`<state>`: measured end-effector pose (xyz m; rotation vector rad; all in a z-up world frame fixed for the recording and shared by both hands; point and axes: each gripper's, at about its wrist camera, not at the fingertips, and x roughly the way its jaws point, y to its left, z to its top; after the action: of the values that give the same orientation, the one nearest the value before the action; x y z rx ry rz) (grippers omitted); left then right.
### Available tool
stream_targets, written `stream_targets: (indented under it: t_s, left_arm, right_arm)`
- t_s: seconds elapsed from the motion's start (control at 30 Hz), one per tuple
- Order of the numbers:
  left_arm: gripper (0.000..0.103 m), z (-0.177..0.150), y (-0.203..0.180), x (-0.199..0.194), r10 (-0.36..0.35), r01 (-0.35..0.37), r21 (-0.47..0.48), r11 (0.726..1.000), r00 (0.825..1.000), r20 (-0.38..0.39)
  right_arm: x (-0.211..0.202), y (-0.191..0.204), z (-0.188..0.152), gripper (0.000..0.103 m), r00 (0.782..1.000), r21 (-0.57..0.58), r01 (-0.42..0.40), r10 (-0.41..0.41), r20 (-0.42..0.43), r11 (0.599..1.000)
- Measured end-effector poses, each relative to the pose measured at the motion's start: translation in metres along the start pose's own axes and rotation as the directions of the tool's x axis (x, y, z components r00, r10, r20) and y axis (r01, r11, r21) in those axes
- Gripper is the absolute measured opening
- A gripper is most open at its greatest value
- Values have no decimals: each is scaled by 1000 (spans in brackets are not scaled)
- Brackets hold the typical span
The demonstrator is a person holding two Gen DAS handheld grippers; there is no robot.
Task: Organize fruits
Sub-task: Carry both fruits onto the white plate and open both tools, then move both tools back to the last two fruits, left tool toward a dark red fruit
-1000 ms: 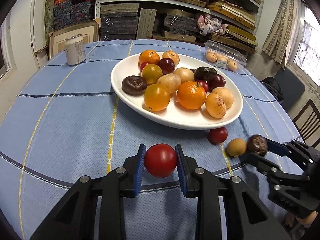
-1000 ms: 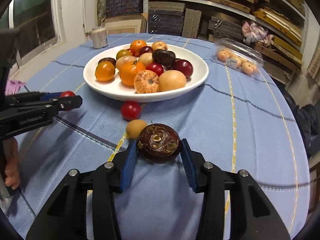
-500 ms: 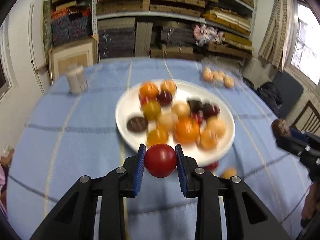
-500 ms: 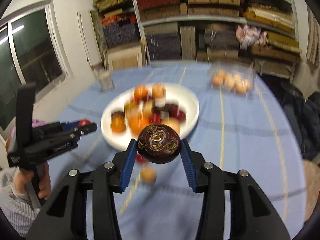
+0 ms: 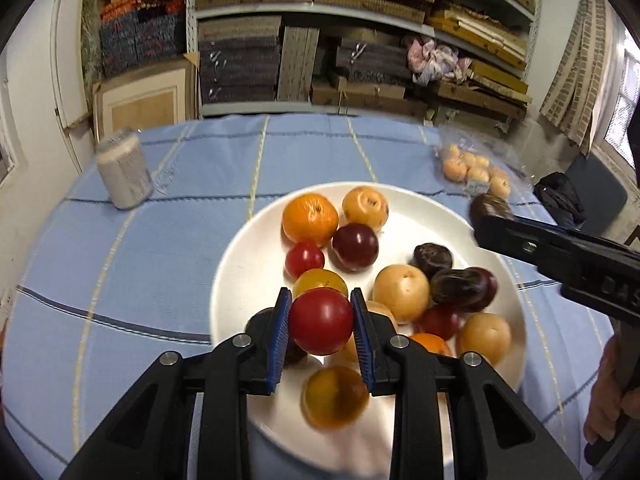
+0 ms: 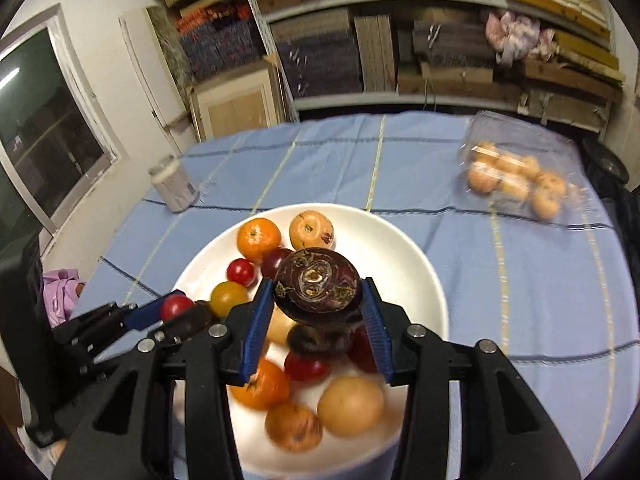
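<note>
My left gripper (image 5: 321, 322) is shut on a red tomato (image 5: 322, 321) and hangs over the near left part of a white plate (image 5: 424, 206) heaped with several fruits. In the right wrist view the same gripper (image 6: 176, 312) comes in from the left with the tomato (image 6: 176, 306) at its tip. My right gripper (image 6: 318, 298) is shut on a dark purple mangosteen (image 6: 318, 286), held above the middle of the plate (image 6: 400, 246). From the left wrist view it (image 5: 486, 216) reaches in over the plate's right rim, mangosteen (image 5: 489, 208) at its tip.
A pale can (image 5: 124, 174) stands at the table's far left. A clear plastic box of small orange fruits (image 6: 516, 180) lies at the far right. Blue checked cloth (image 5: 160, 248) covers the round table. Shelves packed with boxes stand behind. A hand (image 5: 608, 404) grips the right tool's handle.
Both grippers rose off the cloth and moved forward over the plate, each carrying its fruit. The small red and tan fruits left on the cloth have dropped out of sight.
</note>
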<state>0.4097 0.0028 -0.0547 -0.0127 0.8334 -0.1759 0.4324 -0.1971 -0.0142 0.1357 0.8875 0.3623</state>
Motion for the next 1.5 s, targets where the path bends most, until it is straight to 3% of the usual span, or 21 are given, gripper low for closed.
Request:
stream_targets:
  t_s: [0.17,0.23,0.3,0.33,0.43,0.57,0.7,0.8,0.83,0.9,0.93,1.0,1.1,1.5]
  left_arm:
    - [33,-1,3,19,-4,4,-4,1000,1000,-24]
    - [44,-1,4,20,11,-11,-4,1000,1000,-21]
    - [65,-1,7,15,17,-17,-18,1000,1000,-11]
    - [67,-1,10,8,21,-21,-28,999,1000,1]
    - [70,-3,16,-16,24,-23,-47,999,999,32]
    - [83,-21,24,-61,20,-12,-89,996,996,92]
    - [90,-56,24,-92,-6,24,-133,991,991,130]
    - [90,-86,8,-89,-31,41,-120,992,996,87]
    - [90,-92,0,-86,-29,36,-103,994,997,74]
    - [90,-103,-21,-77,-7,9,-45,999,999,51]
    - [90,-106,-32,-73,6,-6,-10,1000,999,42]
    - [90,-109,-48,-69,28,-30,46,999,999,44]
    - [90,-112,-66,-61,40,-43,85,995,998,38]
    - [90,-102,-86,-18,55,-51,72,996,997,-61]
  right_arm:
    - [39,0,1,44,998,-1,18,-18,-57,1000]
    - [47,-3,3,47,997,10,25,-24,-69,1000]
    - [46,-6,3,53,997,32,14,-12,-71,999]
    - [40,-7,3,54,998,42,12,-9,-55,999]
    - [-5,-9,0,63,999,63,-28,26,35,998]
    - [-88,-4,-30,93,975,36,-30,21,219,999]
    - [-145,-14,-88,98,923,53,-27,5,385,998]
    - [-151,-38,-140,98,897,128,-40,-21,442,991]
    - [-147,-47,-155,98,898,160,-40,-35,439,986]
    - [-138,-63,-163,99,932,214,-19,-60,358,977]
    - [-138,-68,-164,98,934,225,-50,-34,356,973]
    - [-146,-84,-167,98,918,293,-90,-35,396,952]
    - [-149,-97,-167,98,918,332,-122,-21,397,935]
    - [-139,-92,-165,98,947,327,-104,-6,320,939]
